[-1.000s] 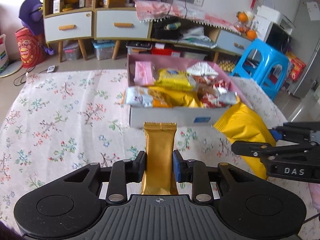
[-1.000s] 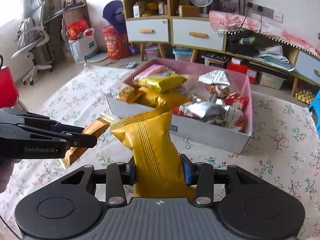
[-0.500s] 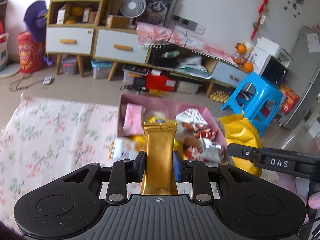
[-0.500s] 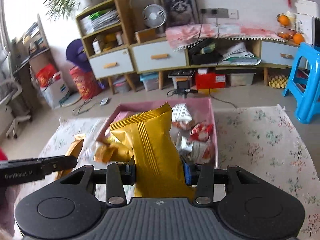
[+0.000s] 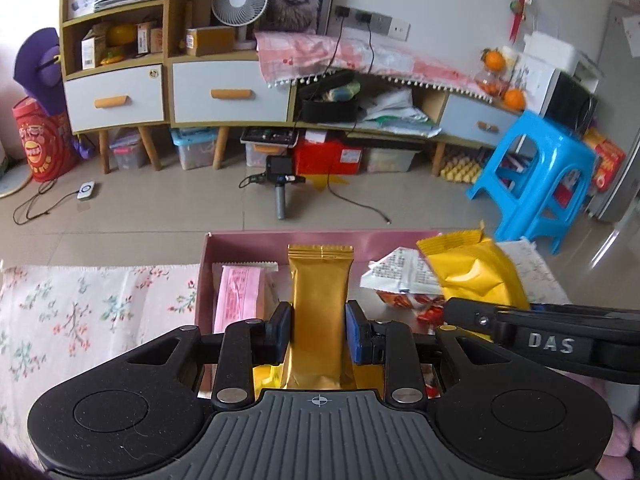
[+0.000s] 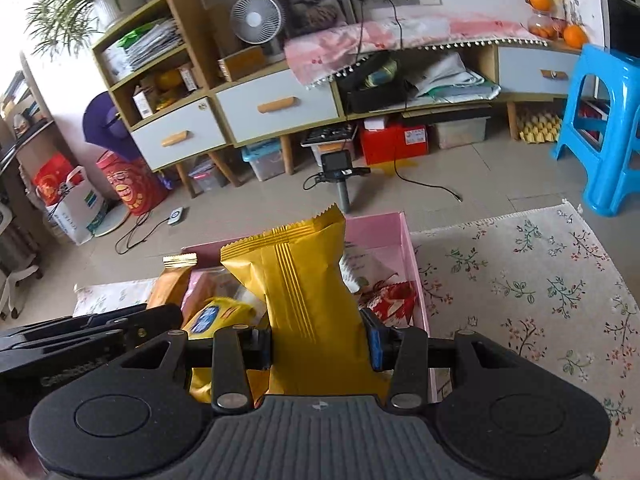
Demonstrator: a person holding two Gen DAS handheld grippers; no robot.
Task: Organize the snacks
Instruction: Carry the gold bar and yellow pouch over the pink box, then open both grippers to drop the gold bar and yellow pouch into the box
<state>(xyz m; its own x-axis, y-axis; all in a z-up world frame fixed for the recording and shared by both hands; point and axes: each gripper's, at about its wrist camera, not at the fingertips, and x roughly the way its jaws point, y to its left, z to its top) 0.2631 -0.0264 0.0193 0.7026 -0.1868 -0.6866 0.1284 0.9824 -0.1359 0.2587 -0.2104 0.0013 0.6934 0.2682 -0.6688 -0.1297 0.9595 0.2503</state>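
A: Gold foil bar (image 5: 320, 312), upright mid-frame, clamped in left tongs (image 5: 319, 334) above the pink cardboard box (image 5: 280, 238).
B: Right tongs (image 6: 320, 344) pinch the yellow crinkled pouch (image 6: 308, 300), likewise over it.

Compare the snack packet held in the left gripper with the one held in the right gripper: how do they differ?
The left gripper holds a narrow gold bar packet; the right gripper holds a wider, puffier yellow bag. The bar packet is dark metallic gold and smooth; the bag is brighter yellow with raised stripes. Both stand upright above the pink box.
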